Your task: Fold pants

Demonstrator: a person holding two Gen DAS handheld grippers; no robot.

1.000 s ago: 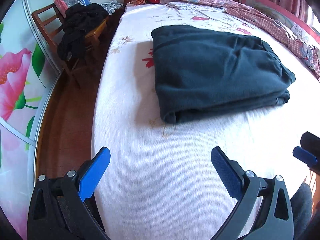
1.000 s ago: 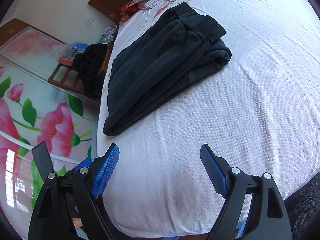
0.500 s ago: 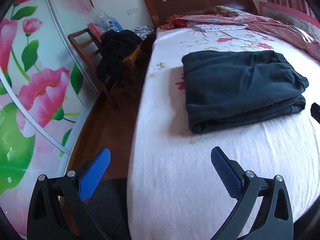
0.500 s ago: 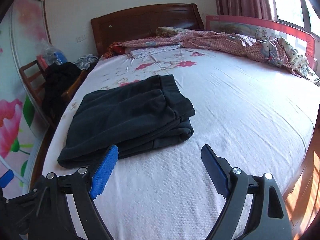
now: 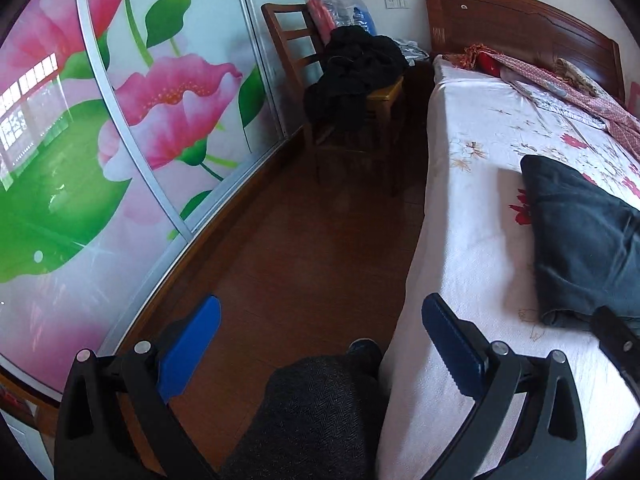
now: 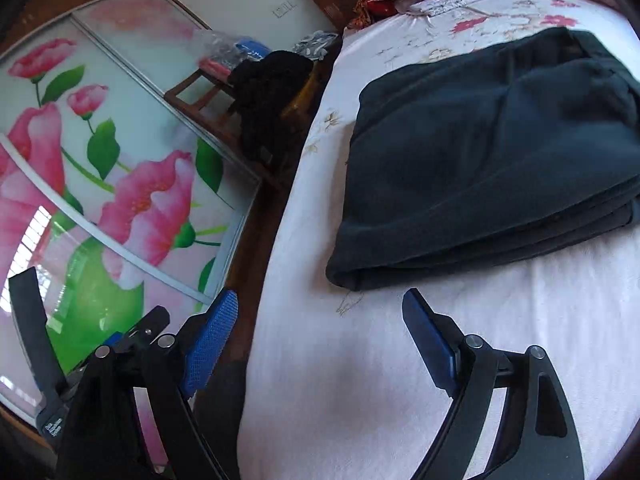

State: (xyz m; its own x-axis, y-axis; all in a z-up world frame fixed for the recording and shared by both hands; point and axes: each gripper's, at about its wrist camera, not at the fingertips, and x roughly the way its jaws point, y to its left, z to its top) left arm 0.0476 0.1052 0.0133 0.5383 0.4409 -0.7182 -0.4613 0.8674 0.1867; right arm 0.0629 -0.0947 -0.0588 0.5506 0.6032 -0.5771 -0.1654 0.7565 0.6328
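Pants [image 6: 488,152], dark and folded into a thick stack, lie on the bed [image 6: 360,380] at upper right of the right wrist view. Left tool [image 5: 320,344] and right tool [image 6: 320,340] both gape wide, holding nothing.

A home bedroom: bed [image 5: 472,216], wooden headboard [image 5: 516,28], floral wardrobe doors [image 5: 120,128].

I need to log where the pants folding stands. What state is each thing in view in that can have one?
pants: folded into a layered stack, flat on the bed, not held
bed: sheet smooth, bedding bunched at the headboard end
left gripper: open, empty, over the floor by the bed's edge
right gripper: open, empty, short of the pants
chair: heaped with dark clothes
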